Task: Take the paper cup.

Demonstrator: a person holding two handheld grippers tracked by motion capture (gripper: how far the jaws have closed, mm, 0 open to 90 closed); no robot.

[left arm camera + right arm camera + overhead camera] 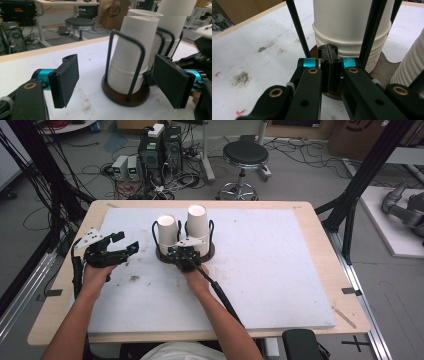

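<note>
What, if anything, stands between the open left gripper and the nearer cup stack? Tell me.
Only the holder's own black wire loop, arching around the left cup stack. Bare table lies between the left gripper and the wooden base; the shut right gripper sits beside it.

Lots of free room on the white board [280, 270]. Cup stacks [167, 232] and black wire holder [125, 67] blocking the middle.
</note>
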